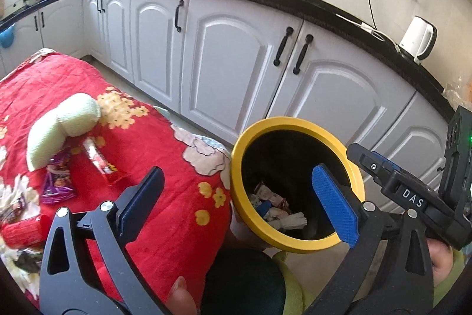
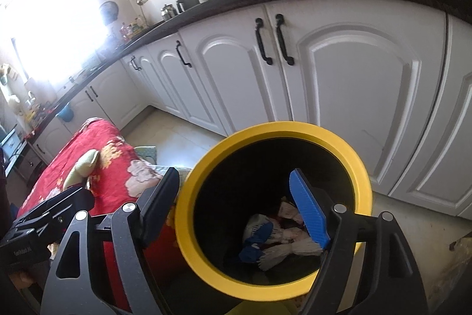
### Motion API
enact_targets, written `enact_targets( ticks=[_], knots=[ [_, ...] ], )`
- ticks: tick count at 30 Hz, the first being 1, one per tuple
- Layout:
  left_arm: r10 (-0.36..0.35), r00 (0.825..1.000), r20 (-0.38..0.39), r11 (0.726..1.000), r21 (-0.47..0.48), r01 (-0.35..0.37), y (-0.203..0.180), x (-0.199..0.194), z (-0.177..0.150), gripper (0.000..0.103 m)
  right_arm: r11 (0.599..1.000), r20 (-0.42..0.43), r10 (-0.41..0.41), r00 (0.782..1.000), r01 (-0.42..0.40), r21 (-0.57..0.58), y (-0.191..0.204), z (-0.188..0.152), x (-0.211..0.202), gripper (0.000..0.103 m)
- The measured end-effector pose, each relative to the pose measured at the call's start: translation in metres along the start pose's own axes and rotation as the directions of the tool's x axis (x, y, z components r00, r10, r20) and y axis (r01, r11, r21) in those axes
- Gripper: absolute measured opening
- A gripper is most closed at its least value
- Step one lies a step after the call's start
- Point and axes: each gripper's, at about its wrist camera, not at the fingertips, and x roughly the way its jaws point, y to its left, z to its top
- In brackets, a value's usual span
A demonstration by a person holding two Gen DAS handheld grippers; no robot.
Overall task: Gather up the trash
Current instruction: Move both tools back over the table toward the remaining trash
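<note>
Trash (image 2: 277, 238) sits in the yellow bin (image 2: 188, 197); left gripper (image 1: 236, 197) and right gripper (image 2: 236, 202) are both wide apart, holding nothing.

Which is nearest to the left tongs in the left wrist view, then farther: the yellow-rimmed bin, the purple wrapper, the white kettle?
1. Yellow-rimmed bin, just ahead of the left tongs, toward the right.
2. Purple wrapper, left, on the red cloth.
3. White kettle, far right, on the counter.
</note>
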Motion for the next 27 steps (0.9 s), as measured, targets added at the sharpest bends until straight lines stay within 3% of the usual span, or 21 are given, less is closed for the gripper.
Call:
enact_targets(
  ticks=[13,27],
  knots=[
    [0.049,0.997,0.058,0.997,-0.058,-0.046,0.037,-0.035,0.0,0.092,0.995,-0.004,0.066,0.998,-0.066,-0.079,0.049,-0.006,-0.007,0.075],
    [0.138,0.984,0.113,0.977,-0.179,-0.116,0.107,-0.068,0.002,0.092,0.973,-0.035,0.144,0.989,-0.148,-0.176,0.109,-0.02,-0.01,0.075]
  ],
)
